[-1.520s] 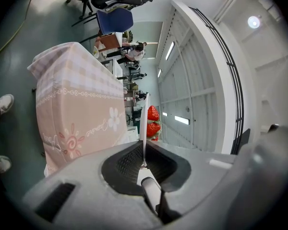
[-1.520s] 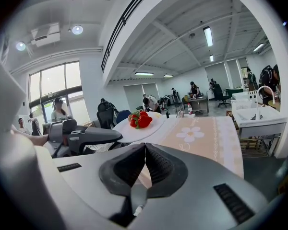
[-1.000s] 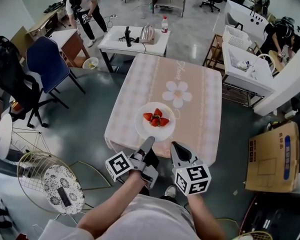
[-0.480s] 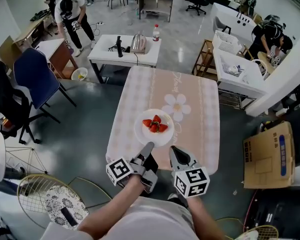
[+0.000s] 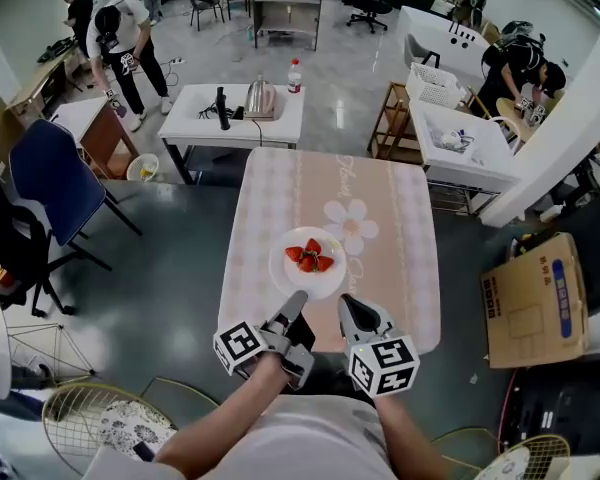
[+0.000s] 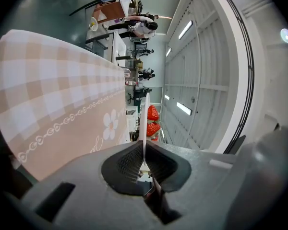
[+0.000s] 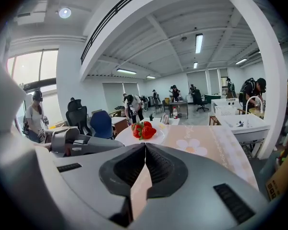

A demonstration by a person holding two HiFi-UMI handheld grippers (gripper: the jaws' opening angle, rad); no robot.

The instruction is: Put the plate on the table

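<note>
While my left tool (image 5: 297,298) is clamped on the near rim of the plate (image 5: 284,268), which carries strawberries (image 5: 310,256) over the near half of the cloth-covered counter (image 5: 390,258), my right tool (image 5: 349,304) hangs just beside it, jaws pressed together on nothing. I judge this to be the lowering step, since the plate looks slightly clear of the cloth, though I cannot be sure it isn't touching. Next I'd bring it down level so the berries don't roll, then part the left jaws and draw back.
</note>
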